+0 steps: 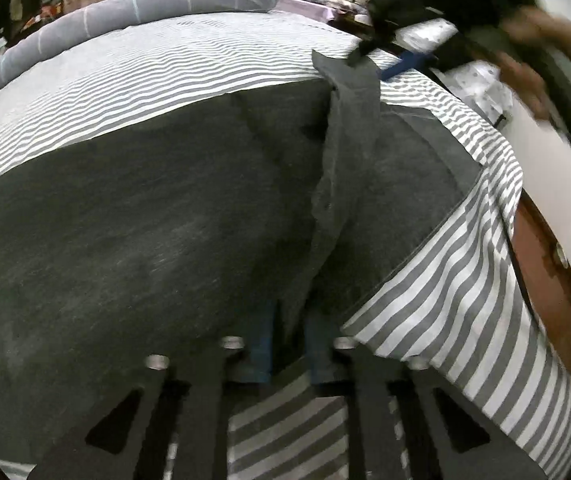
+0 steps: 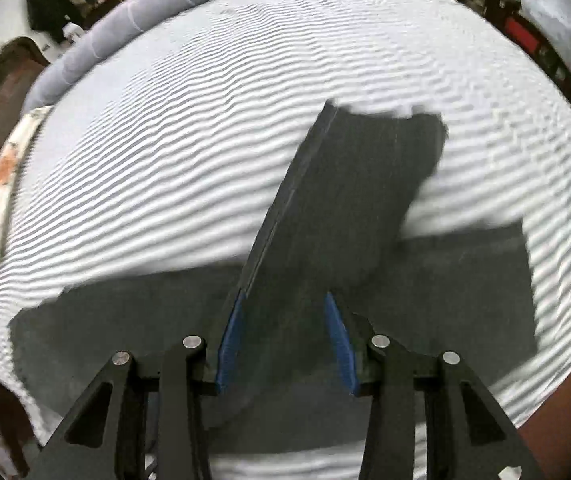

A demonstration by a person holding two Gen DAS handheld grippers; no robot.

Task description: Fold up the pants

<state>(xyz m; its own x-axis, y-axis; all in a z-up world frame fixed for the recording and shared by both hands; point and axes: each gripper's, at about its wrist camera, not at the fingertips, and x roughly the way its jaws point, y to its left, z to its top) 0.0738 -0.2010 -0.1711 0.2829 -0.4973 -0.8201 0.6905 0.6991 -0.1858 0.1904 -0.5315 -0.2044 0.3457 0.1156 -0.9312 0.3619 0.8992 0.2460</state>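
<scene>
Dark grey pants (image 1: 125, 216) lie spread on a striped bed sheet (image 1: 145, 76). In the left wrist view my left gripper (image 1: 285, 356) is shut on a raised ridge of the pants fabric (image 1: 341, 168), which stretches up to my right gripper (image 1: 369, 50) at the far end. In the right wrist view my right gripper (image 2: 285, 340) has its blue fingers (image 2: 231, 344) spread with a lifted fold of the pants (image 2: 345, 200) between them. The rest of the pants (image 2: 465, 280) lie flat below.
A grey rolled blanket (image 1: 125, 12) lies along the bed's far edge and also shows in the right wrist view (image 2: 133, 20). A brown wooden bed frame (image 1: 545, 272) runs along the right. Clutter and furniture (image 2: 525, 32) stand beyond the bed.
</scene>
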